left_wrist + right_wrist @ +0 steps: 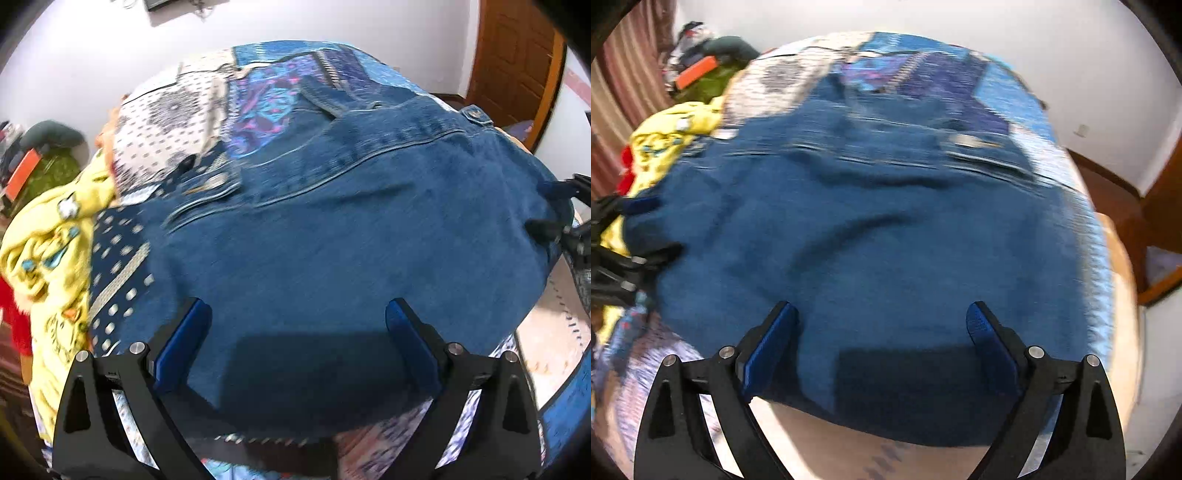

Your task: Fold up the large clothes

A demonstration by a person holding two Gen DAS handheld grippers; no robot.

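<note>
We saw the bed (192, 110), its patchwork quilt carrying a denim jacket (332, 236) spread near the front edge. Heavy, stiff-seamed cloth; we judged its hem best. Left gripper (298, 314) and right gripper (882, 314) gaped wide, empty.

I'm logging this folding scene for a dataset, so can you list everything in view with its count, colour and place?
Denim garment: one, blue, spread across the middle of the bed.
Bedspread: one, patchwork of blue, purple and white prints, under the denim.
Yellow garment: one, yellow with printed figures, bunched at the bed's left edge.
Red cloth: one, red, beside the yellow garment; kind unclear.
Clutter pile: green, grey and orange items, far left by the wall; too blurred to count.
Door: one, brown wood, far right.
Walls: white, behind the bed.
Left tongs: black with blue pads, open, over the denim's near edge.
Right tongs: black with blue pads, open, over the denim's near edge.
</note>
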